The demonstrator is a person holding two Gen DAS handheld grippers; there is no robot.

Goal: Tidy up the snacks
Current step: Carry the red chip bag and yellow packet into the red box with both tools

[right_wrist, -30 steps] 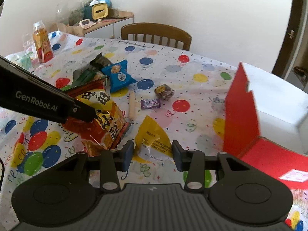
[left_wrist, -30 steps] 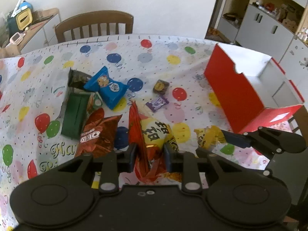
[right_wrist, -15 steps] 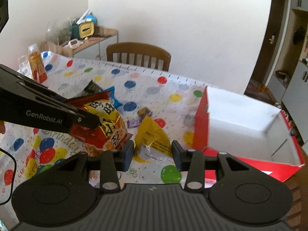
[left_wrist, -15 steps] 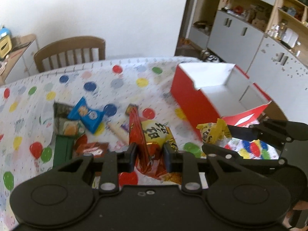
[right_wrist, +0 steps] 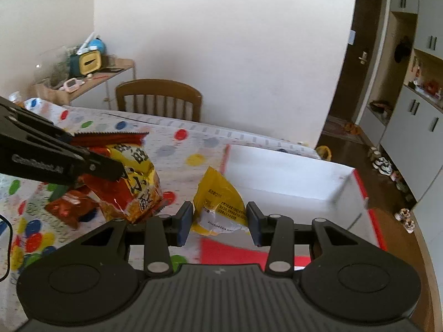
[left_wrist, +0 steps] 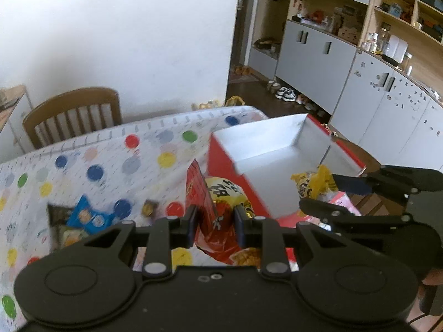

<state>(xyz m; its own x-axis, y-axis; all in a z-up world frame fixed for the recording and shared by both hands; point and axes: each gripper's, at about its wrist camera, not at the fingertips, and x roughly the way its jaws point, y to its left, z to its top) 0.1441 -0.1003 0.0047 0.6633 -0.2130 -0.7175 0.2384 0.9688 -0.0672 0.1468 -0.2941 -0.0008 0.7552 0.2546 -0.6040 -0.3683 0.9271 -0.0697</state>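
Observation:
My left gripper [left_wrist: 215,225] is shut on a red and yellow snack bag [left_wrist: 218,207] and holds it in the air just left of the red box [left_wrist: 229,171]. The same bag shows in the right wrist view [right_wrist: 130,182]. My right gripper [right_wrist: 218,222] is shut on a small yellow packet [right_wrist: 218,202], held up in front of the box's white inside [right_wrist: 282,177]. That packet shows in the left wrist view [left_wrist: 313,185] over the box's front part.
Loose snacks lie on the balloon-print tablecloth [left_wrist: 83,163]: a blue packet [left_wrist: 88,215], a small dark candy [left_wrist: 149,207], a red Oreo bag [right_wrist: 72,207]. A wooden chair [right_wrist: 157,102] stands at the far side. Cabinets [left_wrist: 332,63] stand at the right.
Both grippers have risen and swung right toward the red box, each carrying its bag. The box now lies right ahead of both.

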